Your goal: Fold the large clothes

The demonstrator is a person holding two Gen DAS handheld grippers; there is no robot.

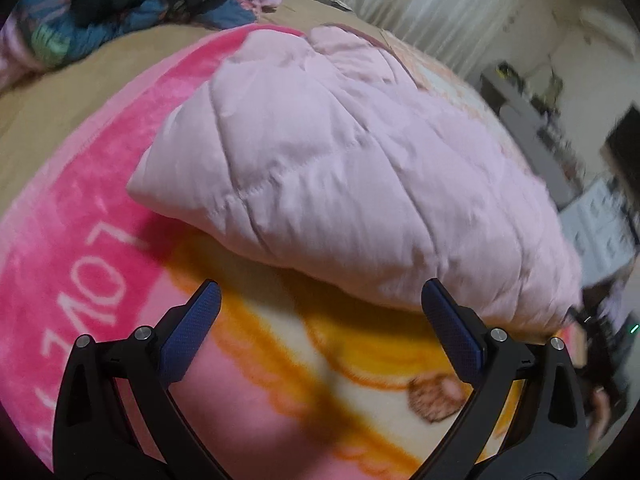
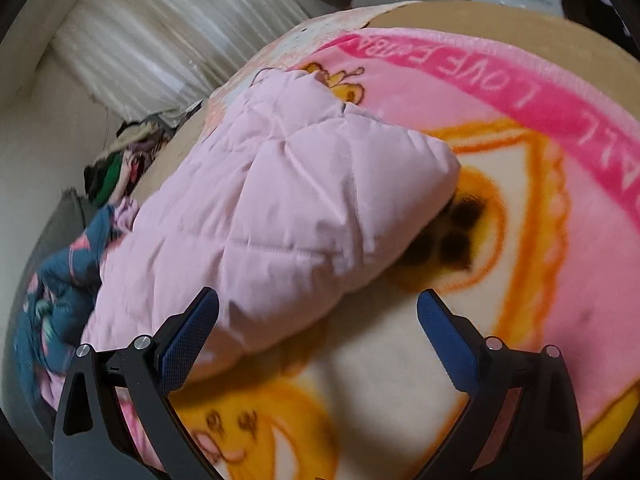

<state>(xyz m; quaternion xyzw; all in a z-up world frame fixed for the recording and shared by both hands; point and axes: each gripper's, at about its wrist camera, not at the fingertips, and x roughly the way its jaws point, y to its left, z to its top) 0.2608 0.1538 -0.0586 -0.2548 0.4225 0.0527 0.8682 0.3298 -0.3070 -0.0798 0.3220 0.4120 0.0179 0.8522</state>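
Note:
A pale pink quilted jacket (image 1: 332,176) lies folded into a puffy bundle on a pink and orange cartoon blanket (image 1: 80,248). My left gripper (image 1: 320,300) is open and empty, just in front of the bundle's near edge, its right finger close to the fabric. In the right wrist view the same jacket (image 2: 272,216) lies ahead and to the left on the blanket (image 2: 560,240). My right gripper (image 2: 318,308) is open and empty; its left finger overlaps the jacket's near edge in the view.
A dark blue patterned garment (image 1: 132,4) lies bunched at the far side of the bed, also in the right wrist view (image 2: 56,300). More clothes (image 2: 120,164) are piled near the curtain (image 2: 180,32). Shelves and furniture (image 1: 560,140) stand beyond the bed.

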